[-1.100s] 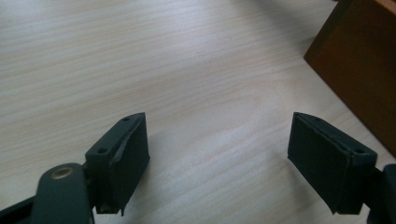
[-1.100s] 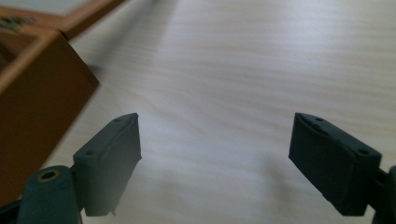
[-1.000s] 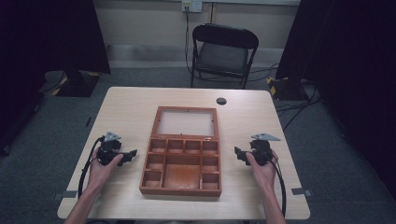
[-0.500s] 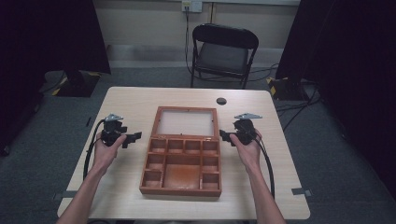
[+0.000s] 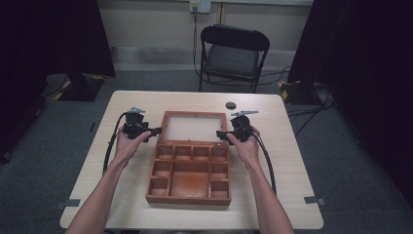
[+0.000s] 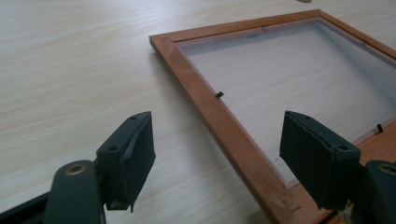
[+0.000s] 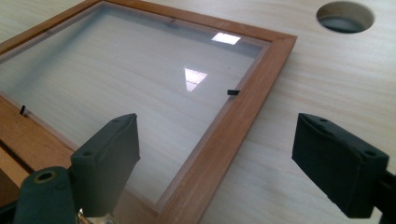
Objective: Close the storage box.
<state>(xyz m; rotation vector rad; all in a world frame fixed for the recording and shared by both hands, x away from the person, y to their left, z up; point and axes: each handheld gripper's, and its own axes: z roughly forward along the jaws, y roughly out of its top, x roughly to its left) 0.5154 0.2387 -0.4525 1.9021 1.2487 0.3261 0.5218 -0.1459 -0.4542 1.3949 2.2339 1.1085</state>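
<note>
- The wooden box [image 5: 189, 165] is sitting mid-table [image 5: 292, 161], open, with its glass-paned lid [image 5: 194, 127] lying flat on the table on the far side of the compartments.
- The left tongs [image 5: 157, 130] are hanging just off the lid's left rail, and the right tongs [image 5: 219, 133] are hanging just off its right rail. So the lid is lying squarely between the two, each pair pointing inward at it.
- The key relation: the lid's long axis is running left to right, and the side rails being approached are running away from the person. Neither hand is looking clearly nearer; they're pretty much mirrored.
- In the left gripper view, the left tongs [image 6: 219, 158] are gaping wide, the left rail of the lid [image 6: 219, 119] is passing between the jaws, and nothing is being gripped.
- Same deal in the right gripper view: the right tongs [image 7: 233, 161] are spread wide with the right rail of the lid [image 7: 233, 116] sitting in the gap, not touching either jaw as far as can be told.
- My guess is both are lining up to pinch the rails and swing the lid over onto the compartments.
- A round hole [image 7: 345, 16] in the table is lying beyond the lid's far right corner, and a folding chair [image 5: 234, 53] is standing past the lid, off the table.
- Brands, labels, writing: nothing readable is showing anywhere.
</note>
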